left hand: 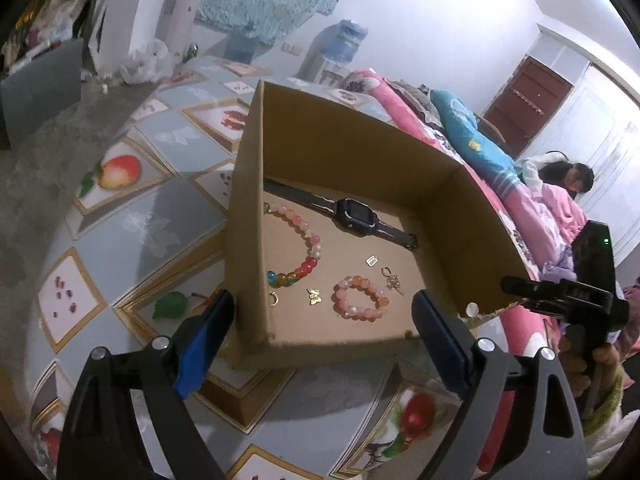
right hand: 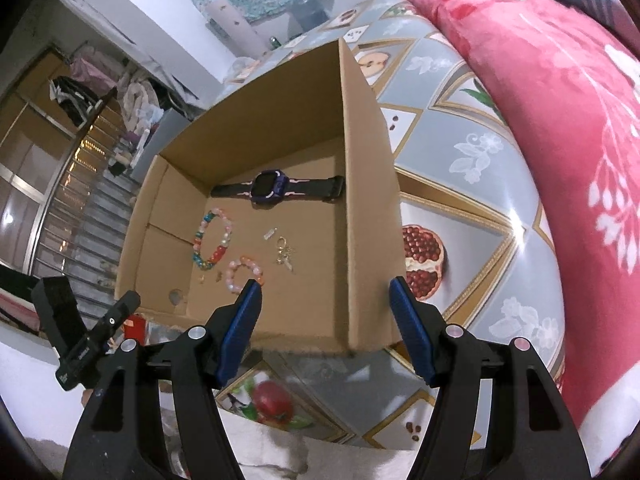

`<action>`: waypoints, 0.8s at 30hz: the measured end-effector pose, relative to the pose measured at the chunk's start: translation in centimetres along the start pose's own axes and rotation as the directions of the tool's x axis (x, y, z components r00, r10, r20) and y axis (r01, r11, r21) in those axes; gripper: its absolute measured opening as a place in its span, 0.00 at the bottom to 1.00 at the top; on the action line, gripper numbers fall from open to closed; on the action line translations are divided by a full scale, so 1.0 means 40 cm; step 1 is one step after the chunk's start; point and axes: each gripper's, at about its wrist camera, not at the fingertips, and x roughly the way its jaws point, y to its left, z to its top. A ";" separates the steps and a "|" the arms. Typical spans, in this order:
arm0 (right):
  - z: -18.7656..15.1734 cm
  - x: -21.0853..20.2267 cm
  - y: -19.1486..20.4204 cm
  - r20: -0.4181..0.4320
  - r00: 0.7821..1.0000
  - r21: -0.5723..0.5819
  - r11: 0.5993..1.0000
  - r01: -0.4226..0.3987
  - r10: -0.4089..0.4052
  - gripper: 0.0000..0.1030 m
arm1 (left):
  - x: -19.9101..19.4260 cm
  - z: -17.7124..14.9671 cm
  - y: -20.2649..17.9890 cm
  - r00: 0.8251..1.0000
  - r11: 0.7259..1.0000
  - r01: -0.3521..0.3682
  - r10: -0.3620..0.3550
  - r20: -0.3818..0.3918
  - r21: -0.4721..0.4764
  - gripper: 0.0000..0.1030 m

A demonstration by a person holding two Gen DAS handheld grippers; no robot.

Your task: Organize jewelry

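Both grippers hang empty, my left gripper (left hand: 322,312) and right gripper (right hand: 326,300) spread wide over the near rim of the open brown cardboard box (left hand: 440,208). Inside, on its floor, lie the black wristwatch (left hand: 352,210), the long multicoloured bead bracelet (left hand: 300,248) and small pink bead bracelet (left hand: 360,298), gathered together, presumably for sorting.
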 end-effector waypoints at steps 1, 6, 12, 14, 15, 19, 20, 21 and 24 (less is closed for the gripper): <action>-0.007 -0.009 0.000 0.011 1.000 0.003 1.000 -0.001 0.001 0.63 | -0.012 -0.004 -0.006 0.999 1.000 -0.029 0.029 0.017 0.010 0.86; -0.053 -0.081 0.007 0.109 0.992 -0.030 0.998 0.060 -0.056 0.67 | -0.085 -0.024 -0.027 0.981 0.987 -0.159 0.155 0.119 0.028 0.92; -0.126 -0.119 0.047 0.190 0.975 -0.103 0.985 0.139 -0.117 0.73 | -0.146 -0.059 -0.082 0.957 0.968 -0.244 0.232 0.174 0.052 0.94; -0.147 -0.115 0.060 0.194 0.974 -0.121 0.982 0.145 -0.120 0.75 | -0.151 -0.067 -0.102 0.953 0.963 -0.264 0.251 0.171 0.058 0.94; -0.158 -0.112 0.070 0.197 0.973 -0.130 0.980 0.148 -0.121 0.76 | -0.152 -0.071 -0.112 0.951 0.960 -0.272 0.258 0.169 0.062 0.94; -0.195 -0.103 0.111 0.230 0.962 -0.169 0.967 0.188 -0.147 0.80 | -0.145 -0.092 -0.152 0.944 0.951 -0.303 0.291 0.156 0.066 0.94; -0.202 -0.102 0.122 0.240 0.958 -0.177 0.963 0.201 -0.156 0.81 | -0.140 -0.095 -0.157 0.939 0.945 -0.320 0.307 0.152 0.066 0.94; -0.206 -0.102 0.130 0.249 0.954 -0.183 0.960 0.213 -0.164 0.83 | -0.134 -0.098 -0.162 0.934 0.939 -0.337 0.325 0.149 0.066 0.94; -0.212 -0.100 0.153 0.275 0.943 -0.204 0.948 0.246 -0.186 0.87 | -0.119 -0.104 -0.177 0.932 0.934 -0.349 0.337 0.138 0.077 0.95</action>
